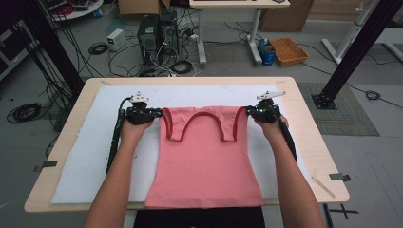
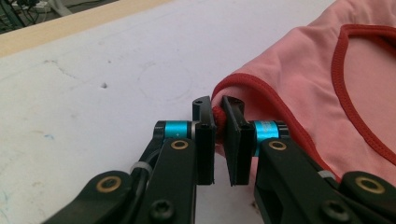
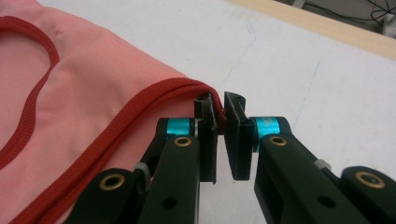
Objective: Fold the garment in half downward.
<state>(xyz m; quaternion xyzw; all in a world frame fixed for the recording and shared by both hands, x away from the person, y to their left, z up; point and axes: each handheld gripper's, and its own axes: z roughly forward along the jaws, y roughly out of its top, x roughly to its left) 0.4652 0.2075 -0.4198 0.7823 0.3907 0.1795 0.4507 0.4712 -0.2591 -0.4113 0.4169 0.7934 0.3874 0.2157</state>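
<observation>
Lying flat on the white mat [image 1: 85, 156], the pink tank top [image 1: 204, 161] is looking light, soft and floppy. The left gripper [image 2: 218, 122] and right gripper [image 3: 221, 115] are each pinching its red-trimmed edge [image 3: 154, 93] at the corners farthest from the mat's near side, probably the best holds.

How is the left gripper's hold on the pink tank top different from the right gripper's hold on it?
The left gripper pinches the pink tank top at its left corner, the right gripper at its right corner. In the left gripper view the cloth spreads to the right of the jaws; in the right gripper view it spreads to their left. Both are shut on the dark red trim, above the white mat.
</observation>
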